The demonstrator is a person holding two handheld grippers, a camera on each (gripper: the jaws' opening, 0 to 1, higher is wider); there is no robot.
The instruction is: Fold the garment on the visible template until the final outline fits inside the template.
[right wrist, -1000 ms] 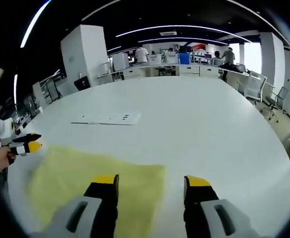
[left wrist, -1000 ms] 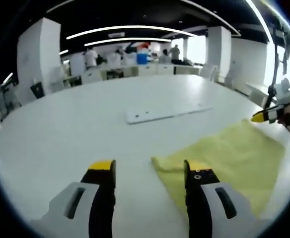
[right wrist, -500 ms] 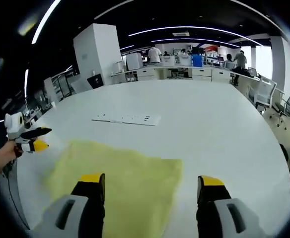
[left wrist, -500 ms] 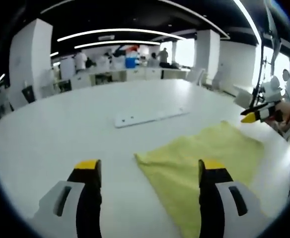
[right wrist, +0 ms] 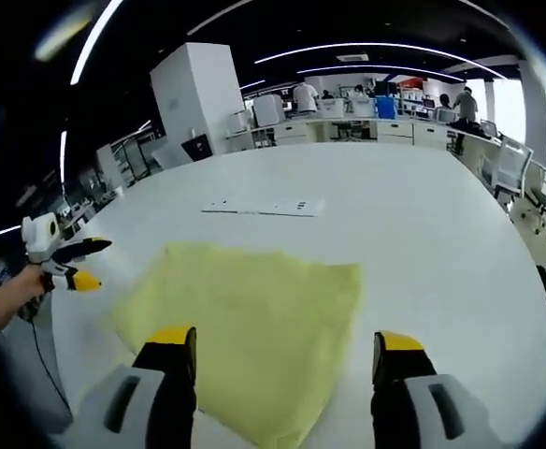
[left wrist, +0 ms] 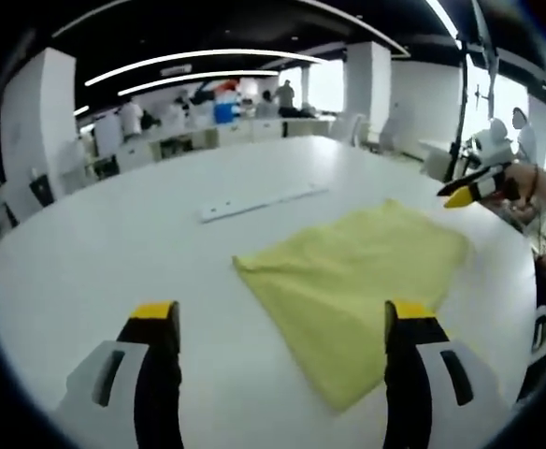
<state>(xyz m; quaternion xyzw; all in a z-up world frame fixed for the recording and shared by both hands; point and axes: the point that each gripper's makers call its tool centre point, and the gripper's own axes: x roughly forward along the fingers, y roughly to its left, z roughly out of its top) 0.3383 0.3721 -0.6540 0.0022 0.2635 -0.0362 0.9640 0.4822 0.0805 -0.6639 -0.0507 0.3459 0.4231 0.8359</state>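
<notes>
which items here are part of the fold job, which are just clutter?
Job:
- flat yellow cloth garment
- left gripper, open
- right gripper, open

Clutter:
- flat white perforated strip
- round white table
- background desks and chairs

Left gripper view: the near right corner of the yellow garment (left wrist: 362, 281) is hidden behind one jaw of the left gripper (left wrist: 282, 327). Right gripper view: the garment's near edge is hidden behind the right gripper (right wrist: 283, 351), whose jaws are cut off by the picture's bottom edge. A flat white template (right wrist: 265, 207) lies far off; its small dark markings are too small to read. Distant people (right wrist: 305, 96) at desks are blurred.
</notes>
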